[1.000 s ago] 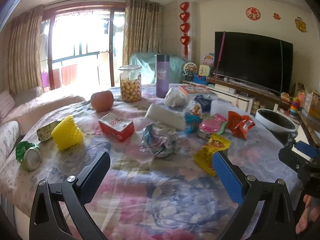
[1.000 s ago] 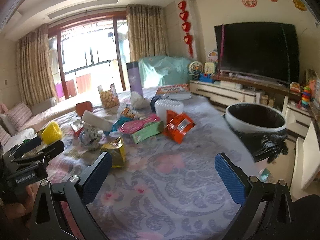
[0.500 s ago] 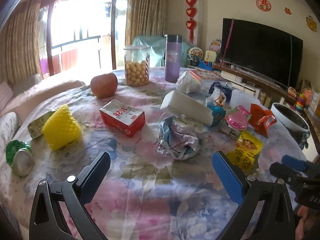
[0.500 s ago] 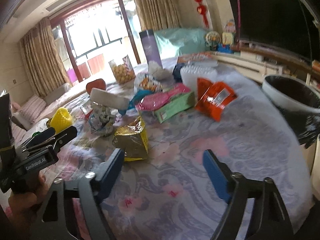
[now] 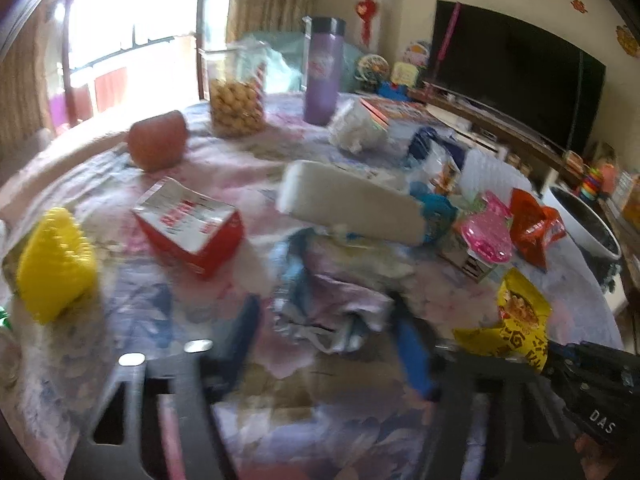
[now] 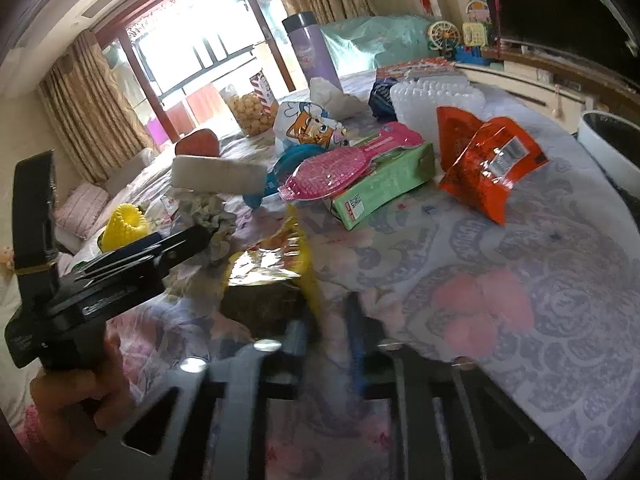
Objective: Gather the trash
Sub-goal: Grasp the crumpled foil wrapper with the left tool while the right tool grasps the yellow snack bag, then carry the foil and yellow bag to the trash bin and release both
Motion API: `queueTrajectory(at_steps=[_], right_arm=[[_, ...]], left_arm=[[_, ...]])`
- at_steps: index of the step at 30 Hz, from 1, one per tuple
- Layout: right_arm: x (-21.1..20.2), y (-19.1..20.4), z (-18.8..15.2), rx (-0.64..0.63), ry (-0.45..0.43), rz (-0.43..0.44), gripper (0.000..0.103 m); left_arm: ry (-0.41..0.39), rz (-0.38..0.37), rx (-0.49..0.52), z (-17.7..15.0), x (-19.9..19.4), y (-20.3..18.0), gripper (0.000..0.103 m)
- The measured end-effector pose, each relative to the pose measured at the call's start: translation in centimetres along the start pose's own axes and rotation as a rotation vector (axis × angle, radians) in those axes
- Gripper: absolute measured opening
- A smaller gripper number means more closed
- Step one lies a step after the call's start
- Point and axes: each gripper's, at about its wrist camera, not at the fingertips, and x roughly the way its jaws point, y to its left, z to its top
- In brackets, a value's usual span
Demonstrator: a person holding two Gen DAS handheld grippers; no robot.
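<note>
Both tongs have just been closing: left tongs (image 5: 324, 336) around the crumpled wrapper (image 5: 328, 300), right tongs (image 6: 328, 332) seemingly (blurred) pinching the yellow snack bag (image 6: 276, 268); next, lift toward the bin (image 6: 612, 148) beyond.

Crumpled silver-blue wrapper (image 5: 320, 304) lies mid-table; yellow snack bag (image 6: 276, 268) lies crumpled just beside it.

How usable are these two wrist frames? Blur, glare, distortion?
Left wrist view: motion blur smears the left hand-held gripper and the crumpled wrapper between its fingers; the window is blown out; the TV reads sharper. Right wrist view: the right hand-held gripper is blurred beside the yellow snack bag; the orange bag is crisp; fisheye bends the window frame.
</note>
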Motion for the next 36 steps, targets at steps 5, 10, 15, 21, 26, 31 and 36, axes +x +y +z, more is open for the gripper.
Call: queueTrajectory(at_steps=[5,10,15,21,26,31,36], right_arm=[[-0.8,-0.5,-0.4,0.002,-0.014,0.025,0.0],[-2.3,-1.7,-0.6,0.02,-0.044,0.013,0.0],[-4.0,-3.6,-0.6,0.053,-0.07,-0.015,0.0],[-6.1,-6.0,-0.4,0.097,-0.111,-0.051,0.0],[-7.6,-7.9,-0.2,0.127,-0.135,-0.084,0.0],[-9.1,-9.4,0.0,0.155,-0.165,-0.113,0.0],[-10.5,-11.0,0.3,0.181,-0.195,-0.14,0.0]], left_arm=[[0.002,-0.035,0.026,-0.2,-0.1,-0.3,0.009],[0.008,-0.094,0.02,-1.2,-0.8,-1.2,0.007],[0.008,-0.143,0.053,-1.5,-1.9,-3.3,0.007],[-0.001,-0.216,0.11,-1.3,-3.3,-6.3,0.007],[-0.003,-0.249,0.157,-0.6,-3.3,-8.6,0.007],[-0.004,-0.289,0.181,0.1,-2.8,-10.1,0.007],[0.0,-0.337,0.201,0.7,-2.3,-11.7,0.006]])
